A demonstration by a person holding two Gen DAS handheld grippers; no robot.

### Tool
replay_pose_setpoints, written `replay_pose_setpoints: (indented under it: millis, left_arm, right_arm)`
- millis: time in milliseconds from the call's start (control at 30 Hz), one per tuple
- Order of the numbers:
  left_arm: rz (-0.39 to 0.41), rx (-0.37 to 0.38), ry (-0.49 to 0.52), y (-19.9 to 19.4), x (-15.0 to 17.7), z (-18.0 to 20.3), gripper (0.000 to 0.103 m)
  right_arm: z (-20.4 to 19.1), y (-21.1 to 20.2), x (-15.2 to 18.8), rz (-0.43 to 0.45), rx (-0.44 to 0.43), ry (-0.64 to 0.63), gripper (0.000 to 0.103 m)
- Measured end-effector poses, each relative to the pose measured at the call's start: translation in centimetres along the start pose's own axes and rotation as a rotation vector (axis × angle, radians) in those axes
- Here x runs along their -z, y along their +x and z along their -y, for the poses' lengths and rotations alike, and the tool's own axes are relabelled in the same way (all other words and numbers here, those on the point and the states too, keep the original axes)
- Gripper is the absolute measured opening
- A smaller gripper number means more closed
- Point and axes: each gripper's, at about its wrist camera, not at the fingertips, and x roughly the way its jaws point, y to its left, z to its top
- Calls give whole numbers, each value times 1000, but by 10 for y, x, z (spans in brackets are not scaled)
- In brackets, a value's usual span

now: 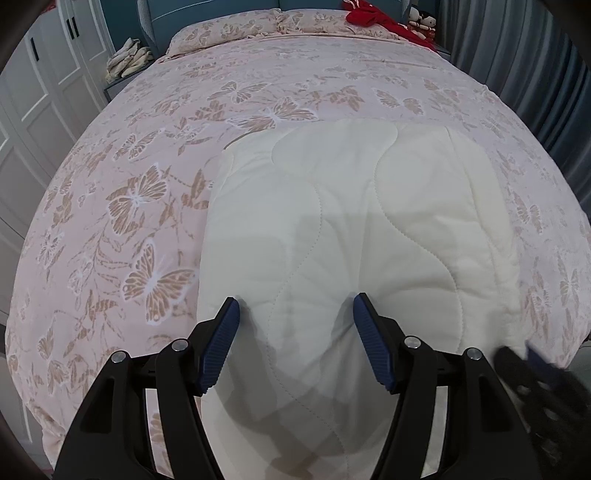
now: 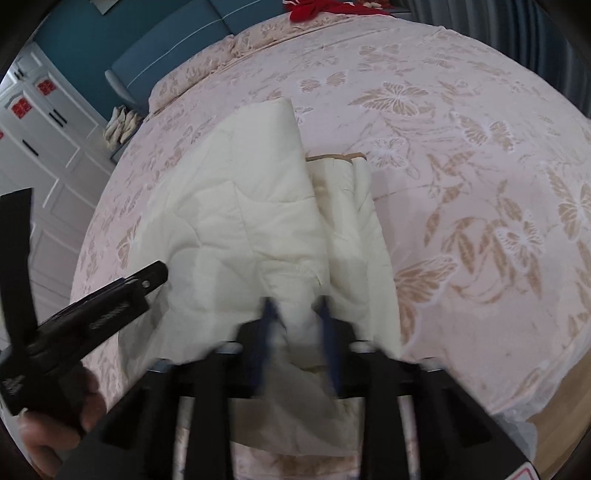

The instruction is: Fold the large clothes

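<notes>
A cream quilted garment (image 1: 354, 229) lies folded on the pink butterfly bedspread (image 1: 140, 192). My left gripper (image 1: 295, 314) is open, its blue-padded jaws wide apart, pressed down on the garment's near part with fabric bulging between them. In the right wrist view the garment (image 2: 240, 221) is rumpled, with a tan-trimmed edge at its far end. My right gripper (image 2: 297, 306) is blurred by motion and its blue jaws stand narrowly apart around a bunched fold of the cream fabric. The left gripper's body (image 2: 92, 310) shows at the left there, held by a hand.
The bed (image 2: 480, 184) fills both views. Pillows (image 1: 258, 22) and a red cloth (image 1: 376, 18) lie at the headboard. White wardrobe doors (image 1: 40, 92) stand left, grey curtains (image 1: 524, 66) right. A nightstand with pale cloth (image 1: 127, 59) sits beside the bed.
</notes>
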Motion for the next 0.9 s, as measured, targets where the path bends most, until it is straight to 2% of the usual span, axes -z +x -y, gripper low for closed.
replay_pose_setpoints:
  millis: [67,133,267,467,900]
  left_arm:
    - [2,23,0,-5,-2,-1,61]
    - [2,37,10,-7,-3,0,62]
    - [-15,42,36,3,-2,13,63]
    - [-16,9,62,14,0,25,64]
    - [-10,-29,76,38,4,29,65]
  right_arm:
    - [0,-12,-1,48,8,5,9]
    - [1,-17,-1,69,52,-1,8]
    - [13,13,2,5,120,7,9]
    - [6,42,-2,-33,190,-51,12]
    - [0,69,-12,-89,217,-130,15]
